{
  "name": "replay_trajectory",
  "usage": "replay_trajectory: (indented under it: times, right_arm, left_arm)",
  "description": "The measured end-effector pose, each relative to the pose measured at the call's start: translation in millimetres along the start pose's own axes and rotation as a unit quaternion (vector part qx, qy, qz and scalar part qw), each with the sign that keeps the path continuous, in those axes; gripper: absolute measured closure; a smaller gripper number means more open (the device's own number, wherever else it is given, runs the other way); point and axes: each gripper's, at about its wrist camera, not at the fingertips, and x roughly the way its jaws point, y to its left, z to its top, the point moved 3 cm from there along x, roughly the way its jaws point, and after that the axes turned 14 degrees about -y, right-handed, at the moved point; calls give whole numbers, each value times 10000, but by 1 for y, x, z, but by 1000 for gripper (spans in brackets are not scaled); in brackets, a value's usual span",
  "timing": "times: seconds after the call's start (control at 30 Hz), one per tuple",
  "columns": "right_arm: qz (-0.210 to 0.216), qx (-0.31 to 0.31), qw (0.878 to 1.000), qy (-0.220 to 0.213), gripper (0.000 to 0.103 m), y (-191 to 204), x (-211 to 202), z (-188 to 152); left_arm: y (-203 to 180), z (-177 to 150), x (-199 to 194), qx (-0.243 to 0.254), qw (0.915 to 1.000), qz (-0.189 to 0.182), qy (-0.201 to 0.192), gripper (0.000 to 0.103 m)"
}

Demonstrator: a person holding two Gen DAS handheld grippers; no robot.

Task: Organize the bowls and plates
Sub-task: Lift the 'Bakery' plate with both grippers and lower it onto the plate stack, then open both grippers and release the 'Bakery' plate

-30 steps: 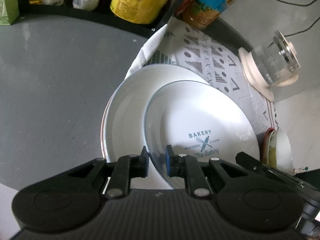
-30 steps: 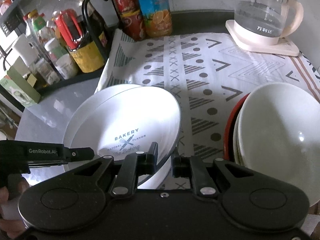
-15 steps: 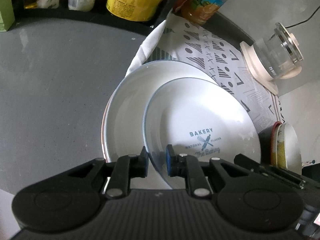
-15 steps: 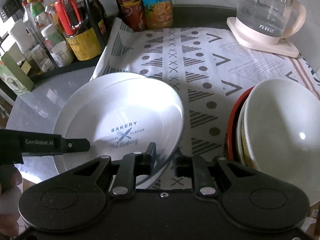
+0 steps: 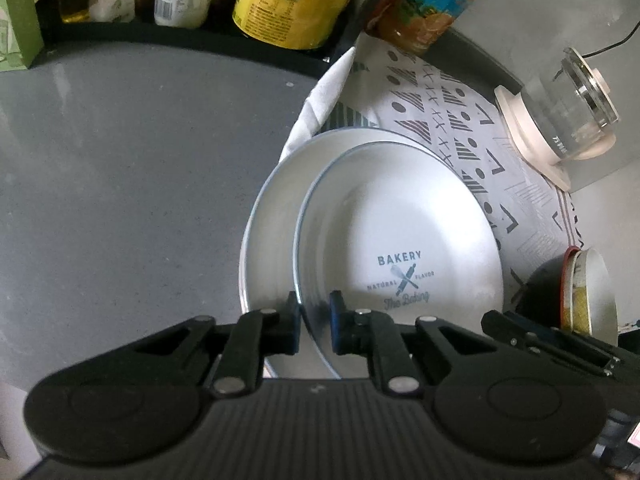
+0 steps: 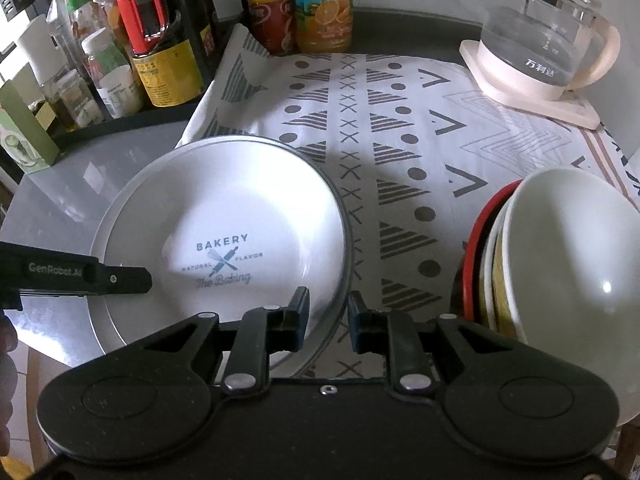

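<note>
So the BAKERY plate [image 6: 224,240] sits nested in a bigger white plate [image 5: 272,216], left of centre in the right wrist view, at the edge of the patterned cloth [image 6: 384,128] where it meets the grey worktop [image 5: 120,160]. It looks a bit off-centre in the bigger one, pushed toward the cloth side.

The left gripper [image 5: 315,322] has its jaws pinching the BAKERY plate's near rim. The right gripper [image 6: 328,322] is at the plate's right edge, its jaws opening with the rim between them, and I'd say the pads aren't pressing any more.

If the point is stacking the plates, I'd let the right side come fully clear before pulling away so it doesn't drag the rim. Then use the left pinch to nudge the plate centred, set it flat and let go gently.

The stacked bowls [image 6: 560,256] lean at the right edge, near enough to bump. The glass kettle [image 6: 540,40] is upper right, well away.
</note>
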Motion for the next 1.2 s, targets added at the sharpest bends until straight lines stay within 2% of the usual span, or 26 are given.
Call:
replay_trajectory:
  times: [0.2,0.4,0.57,0.6,0.7,0.77,0.87,0.97,1.03,1.07,1.2]
  right_arm:
    - [122,74,9999,-6,79,2,-3,1]
    - [308,170,9993,-162,78,5,-12,13]
    - [408,404,9977,-373,66,1,-21,26]
    - [423,456,9972,-423,60,-2,-24,29]
    - [375,616,9958,-561,53,-11,-32,36]
    - [352,777,9945,-612,47,-19,-36,38]
    - [233,951,9924,-740,38,-33,-44,42]
    - [123,1060,9902,-903,28,-46,-54,46]
    - [2,1141,9878,-1055,15,-57,-62,48]
    - [-54,1192,9865,-1118,15,-64,-66,49]
    - [-224,1338,9834,-1202,8,-91,-75,48]
  left_arm:
    - [3,6,-7,116,9995,254,-136,92]
    - [6,15,-16,139,9993,313,-175,92]
    - [3,24,-26,134,9990,343,-239,85]
    - [2,26,-28,152,9990,350,-240,85]
    - [-3,31,-32,187,9990,315,-253,67]
    - [-10,35,-34,277,9987,303,-289,51]
    - [-21,39,-34,396,9982,301,-339,36]
    - [-36,42,-34,480,9979,229,-380,32]
    - [-48,43,-33,523,9978,160,-387,30]
    - [-54,44,-31,556,9976,129,-383,26]
    - [-85,42,-24,717,9968,-74,-357,23]
